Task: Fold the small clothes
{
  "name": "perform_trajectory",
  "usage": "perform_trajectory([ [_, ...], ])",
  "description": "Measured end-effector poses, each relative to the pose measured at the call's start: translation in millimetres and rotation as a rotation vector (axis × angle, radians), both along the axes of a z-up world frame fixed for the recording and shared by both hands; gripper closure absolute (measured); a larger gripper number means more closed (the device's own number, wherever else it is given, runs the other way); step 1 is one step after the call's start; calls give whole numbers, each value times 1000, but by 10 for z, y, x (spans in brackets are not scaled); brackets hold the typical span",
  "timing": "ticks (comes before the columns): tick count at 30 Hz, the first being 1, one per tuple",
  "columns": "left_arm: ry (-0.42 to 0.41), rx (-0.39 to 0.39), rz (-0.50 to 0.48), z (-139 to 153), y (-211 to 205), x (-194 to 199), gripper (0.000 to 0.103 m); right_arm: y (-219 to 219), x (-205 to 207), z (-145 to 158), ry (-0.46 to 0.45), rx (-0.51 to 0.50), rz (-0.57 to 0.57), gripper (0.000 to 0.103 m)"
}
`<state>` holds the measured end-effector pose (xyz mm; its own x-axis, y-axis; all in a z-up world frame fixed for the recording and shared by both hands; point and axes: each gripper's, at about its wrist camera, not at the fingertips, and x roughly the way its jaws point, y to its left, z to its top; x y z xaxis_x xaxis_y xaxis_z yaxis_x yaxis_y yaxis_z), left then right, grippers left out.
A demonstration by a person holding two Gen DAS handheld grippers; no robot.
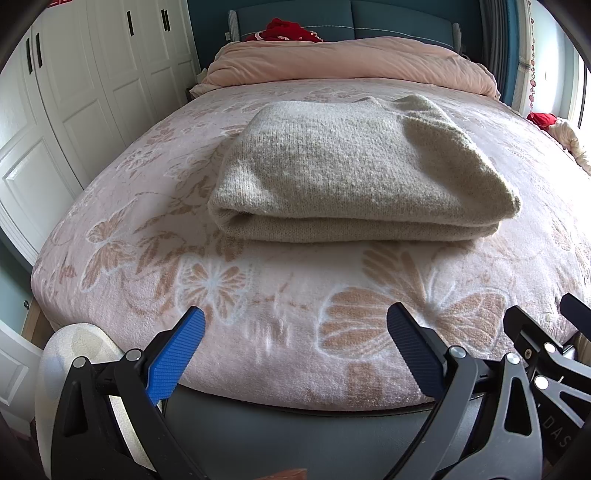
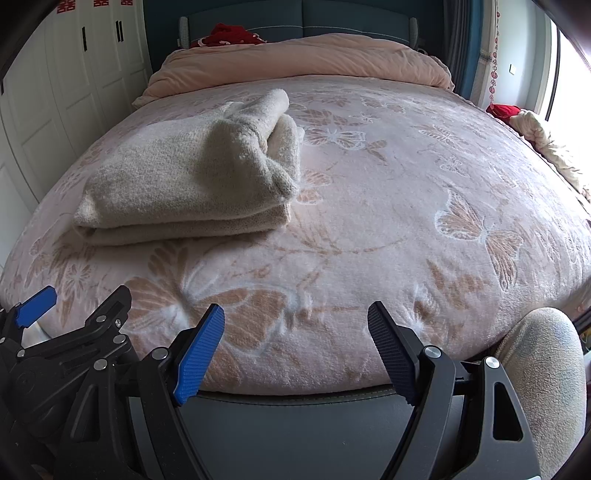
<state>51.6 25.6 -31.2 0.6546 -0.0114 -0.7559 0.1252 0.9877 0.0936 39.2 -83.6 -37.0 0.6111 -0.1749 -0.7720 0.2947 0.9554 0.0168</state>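
Bed (image 1: 280, 354), pink butterfly-print blanket. Sweater (image 1: 354, 177), beige knit, folded, lying mid-bed toward its left side. Left gripper (image 1: 295, 321) and right gripper (image 2: 295, 317), both spread wide, empty, at foot edge.

Both cameras sit low at the foot of the bed (image 1: 280, 354), looking up its length toward the headboard (image 1: 343, 18). The left wrist view looks out between its own spread fingers (image 1: 192, 332), with the folded beige sweater (image 1: 351, 166) dead ahead and fairly near. The right wrist view stands just to the right: the same sweater (image 2: 177, 184) slides to its left half, farther off. Each catches the other's gripper at its edge. Shared ground: the butterfly blanket (image 2: 369, 221), the pink duvet (image 2: 295, 59), the white wardrobe (image 1: 92, 74).
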Motion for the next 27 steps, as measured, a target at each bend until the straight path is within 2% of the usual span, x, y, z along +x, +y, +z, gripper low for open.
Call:
perform_trajectory([
  [18,-9,-4,-2,-18,45,28,7,35,-17,10,-7,-5,-6,25],
  [22,-11,11,-18,-16,11,12,16,62,-9,3,4,-15,-15,25],
  [27,-9,10,-24,-17,15,18,18,71,-3,6,3,-16,-14,25],
])
